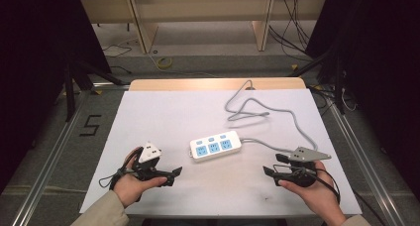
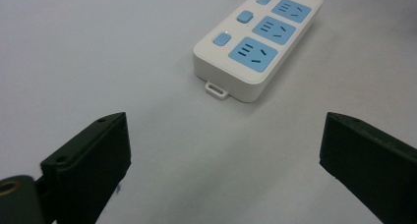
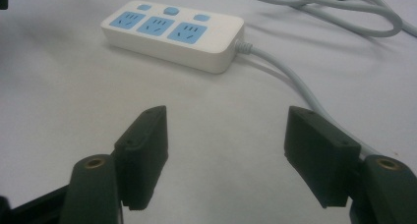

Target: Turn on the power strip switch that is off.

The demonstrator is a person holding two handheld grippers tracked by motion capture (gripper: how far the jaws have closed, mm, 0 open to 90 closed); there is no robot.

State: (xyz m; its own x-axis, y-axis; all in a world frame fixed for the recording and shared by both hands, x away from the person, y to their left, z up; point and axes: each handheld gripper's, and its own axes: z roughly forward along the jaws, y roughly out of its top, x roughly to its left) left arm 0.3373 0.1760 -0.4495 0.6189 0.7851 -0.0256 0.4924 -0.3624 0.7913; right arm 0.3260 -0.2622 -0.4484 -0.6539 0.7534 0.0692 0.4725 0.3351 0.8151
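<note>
At the left of the high view, the person's left hand point(image 1: 130, 179) holds the left tongs point(image 1: 171, 176) low over the white tabletop point(image 1: 163, 117), with the jaws pointing toward the middle. In the left gripper view these tongs point(image 2: 223, 150) stand wide apart with only bare tabletop between the jaws, gripping nothing. Ahead of them, near but not touching, lies the white power strip point(image 1: 215, 145) with three blue sockets and three small blue buttons, flat on the tabletop about midway between the two hands; its small hanging tab faces the left tongs. From the strip's right end a grey cable point(image 1: 277, 114) runs off, loops across the far right of the tabletop and goes over its back edge. At the right, the right hand point(image 1: 317, 189) holds the right tongs point(image 1: 270, 174), also aimed at the middle. In the right gripper view they point(image 3: 226, 150) are spread wide and empty, with the power strip point(image 3: 172, 32) lying beyond them and the cable point(image 3: 295, 81) passing just beside one jaw.
</note>
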